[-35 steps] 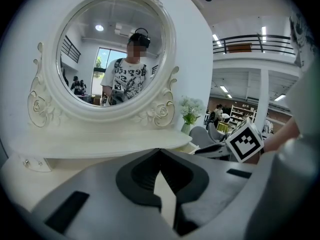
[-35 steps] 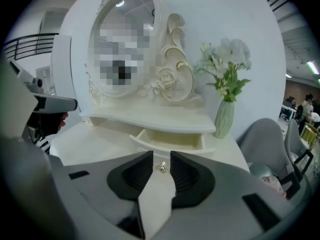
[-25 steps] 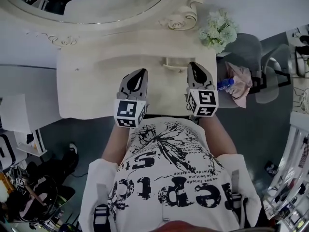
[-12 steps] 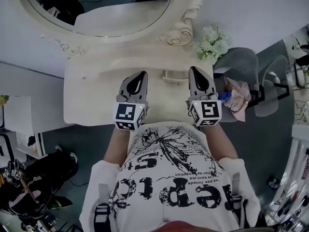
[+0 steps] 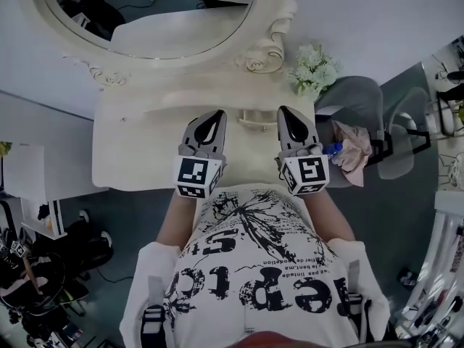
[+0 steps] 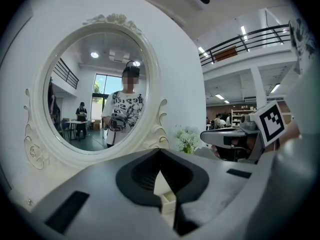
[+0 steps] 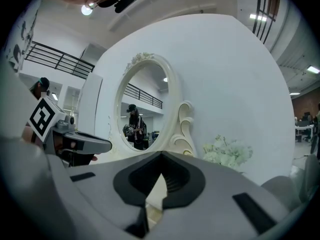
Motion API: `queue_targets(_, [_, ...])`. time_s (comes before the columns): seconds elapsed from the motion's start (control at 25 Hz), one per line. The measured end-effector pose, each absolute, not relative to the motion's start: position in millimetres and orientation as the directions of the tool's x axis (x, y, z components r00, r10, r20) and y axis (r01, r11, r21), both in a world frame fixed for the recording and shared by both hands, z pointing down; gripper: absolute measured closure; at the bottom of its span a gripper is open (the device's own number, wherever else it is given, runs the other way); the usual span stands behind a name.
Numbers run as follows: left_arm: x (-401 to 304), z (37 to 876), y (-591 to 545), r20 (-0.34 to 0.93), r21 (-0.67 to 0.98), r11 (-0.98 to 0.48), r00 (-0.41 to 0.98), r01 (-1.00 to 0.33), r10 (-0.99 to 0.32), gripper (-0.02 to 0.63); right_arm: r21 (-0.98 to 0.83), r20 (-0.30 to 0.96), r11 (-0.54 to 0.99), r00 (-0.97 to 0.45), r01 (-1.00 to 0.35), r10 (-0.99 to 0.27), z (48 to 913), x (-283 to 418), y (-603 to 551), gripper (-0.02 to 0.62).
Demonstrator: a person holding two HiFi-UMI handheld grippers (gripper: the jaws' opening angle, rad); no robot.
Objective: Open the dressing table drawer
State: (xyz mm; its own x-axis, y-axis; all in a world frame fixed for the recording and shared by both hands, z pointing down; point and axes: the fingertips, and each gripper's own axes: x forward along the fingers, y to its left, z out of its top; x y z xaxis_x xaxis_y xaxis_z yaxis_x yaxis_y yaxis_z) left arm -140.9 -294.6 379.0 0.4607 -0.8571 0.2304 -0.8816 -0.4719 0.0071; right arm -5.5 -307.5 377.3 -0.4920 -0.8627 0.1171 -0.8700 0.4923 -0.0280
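Observation:
The cream dressing table [image 5: 130, 151] stands under an oval mirror [image 5: 152, 13]. A small drawer with a handle [image 5: 257, 119] sits at the back of the tabletop, and its pale box shows past the left gripper's tips [image 6: 168, 200]. My left gripper [image 5: 217, 112] hovers over the tabletop just left of the drawer, jaws together with nothing held. My right gripper [image 5: 285, 110] hovers just right of the drawer, also shut and empty. Both point towards the mirror. In the gripper views the left gripper [image 6: 160, 150] and the right gripper [image 7: 161, 155] have their tips meeting.
White flowers [image 5: 315, 69] stand at the table's back right corner. A grey chair [image 5: 366, 96] with a pink cloth [image 5: 355, 151] and a blue-capped bottle [image 5: 332, 149] is at the right. A white cabinet [image 5: 29, 172] stands at the left.
Both grippers have risen a little above the tabletop and stay on either side of the drawer. The head view has shifted, showing more of the mirror.

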Motion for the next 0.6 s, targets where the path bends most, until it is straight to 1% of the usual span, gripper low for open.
queue_targets(0.6, [-129.0, 378.2, -291.7, 0.229, 0.029, -0.47, 0.463, -0.882, -0.856, 0.592, 0.003, 0.116, 0.506, -0.502, -0.863, -0.857, 380.0, -3.1, -304.0, 0.578])
